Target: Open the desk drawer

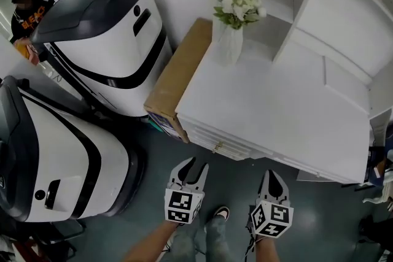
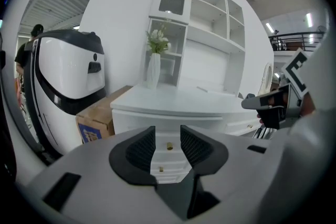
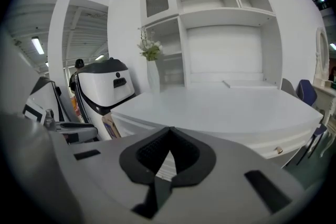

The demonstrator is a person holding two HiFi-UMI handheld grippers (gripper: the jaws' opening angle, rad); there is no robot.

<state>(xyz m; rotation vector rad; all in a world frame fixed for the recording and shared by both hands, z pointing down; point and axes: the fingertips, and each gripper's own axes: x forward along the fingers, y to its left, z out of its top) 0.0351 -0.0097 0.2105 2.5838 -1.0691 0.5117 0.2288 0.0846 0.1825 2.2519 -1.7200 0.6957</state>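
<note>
Approach stage: a person stands before a white desk, the left hand-held gripper (image 1: 195,165) and right hand-held gripper (image 1: 271,176) both held short of its front and well apart from it. The desk drawer (image 1: 212,139) sits closed in a stack of drawers at the near left corner, under the worktop (image 1: 276,113), which carries a vase of white flowers (image 1: 230,40) towards the back. A cardboard box (image 1: 178,70) leans against the desk's left side, and two large white-and-black machines (image 1: 104,34) stand beyond it.

In the left gripper view the jaws are spread and empty, and a small brass knob (image 2: 169,147) on the drawer front shows in the gap between them, with a second knob below it. In the right gripper view the jaws are pressed together at the tips and hold nothing.

The reach appears to have only begun, with no contact yet. The left hand-held gripper looks the likelier one to act: the next move calls for carrying it forward and down until the knob sits between the spread jaws, clenching on it, then pulling straight back. Which drawer of the stack is meant cannot be told
</note>
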